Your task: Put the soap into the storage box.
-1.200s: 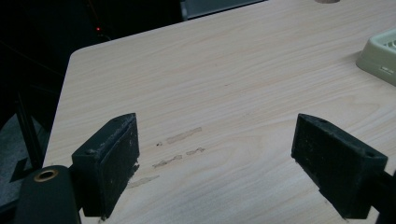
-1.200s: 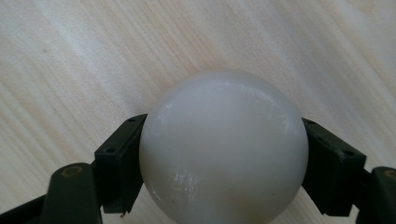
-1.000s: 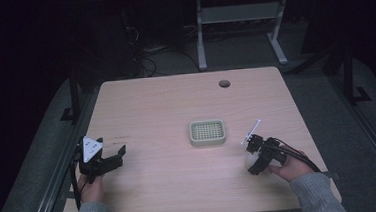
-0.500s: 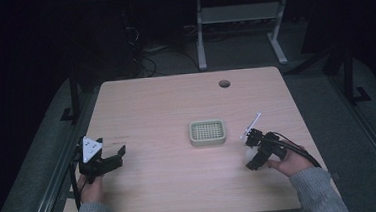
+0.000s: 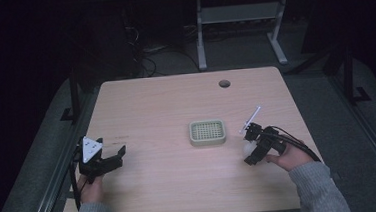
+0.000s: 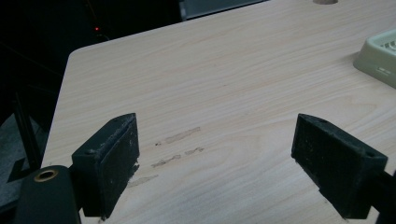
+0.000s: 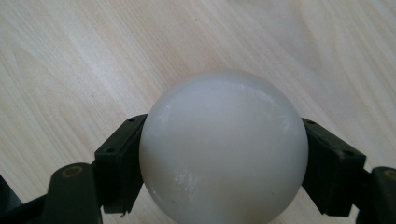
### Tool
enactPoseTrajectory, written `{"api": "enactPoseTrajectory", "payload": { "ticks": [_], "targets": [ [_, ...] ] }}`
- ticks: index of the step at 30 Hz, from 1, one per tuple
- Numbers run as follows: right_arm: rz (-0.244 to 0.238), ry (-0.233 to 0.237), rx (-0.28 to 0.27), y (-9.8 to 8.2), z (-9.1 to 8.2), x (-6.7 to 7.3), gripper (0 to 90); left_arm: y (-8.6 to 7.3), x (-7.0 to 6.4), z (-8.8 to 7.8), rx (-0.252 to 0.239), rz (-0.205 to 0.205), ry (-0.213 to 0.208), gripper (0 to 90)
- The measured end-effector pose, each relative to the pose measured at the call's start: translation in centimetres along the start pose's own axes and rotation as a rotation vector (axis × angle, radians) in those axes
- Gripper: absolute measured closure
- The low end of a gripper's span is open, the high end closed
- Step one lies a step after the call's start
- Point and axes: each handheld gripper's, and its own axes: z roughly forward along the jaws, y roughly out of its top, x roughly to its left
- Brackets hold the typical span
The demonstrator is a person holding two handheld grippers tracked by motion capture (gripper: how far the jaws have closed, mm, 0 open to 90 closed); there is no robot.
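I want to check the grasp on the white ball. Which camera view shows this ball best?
The right gripper view: the white ball sits large and sharp between the two black jaws of the right hand-held gripper, which press on its sides. The high view shows it as a small pale spot at that gripper. The left gripper view looks elsewhere across the table.

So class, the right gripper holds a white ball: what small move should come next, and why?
Probably carry the ball left toward the tray. The right gripper is shut on it, the tray lies close by with nothing in it, and the left gripper rests open, far off.
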Motion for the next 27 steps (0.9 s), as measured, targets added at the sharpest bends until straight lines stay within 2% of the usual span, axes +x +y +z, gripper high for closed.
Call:
{"api": "enactPoseTrajectory", "payload": {
  "ticks": [27],
  "targets": [
    [-0.029, 0.032, -0.034, 3.4, -2.1, -0.7, 24.0, 0.0, 0.1, -0.1, 0.000, -0.008, 0.006, 14.8]
  ]
}}
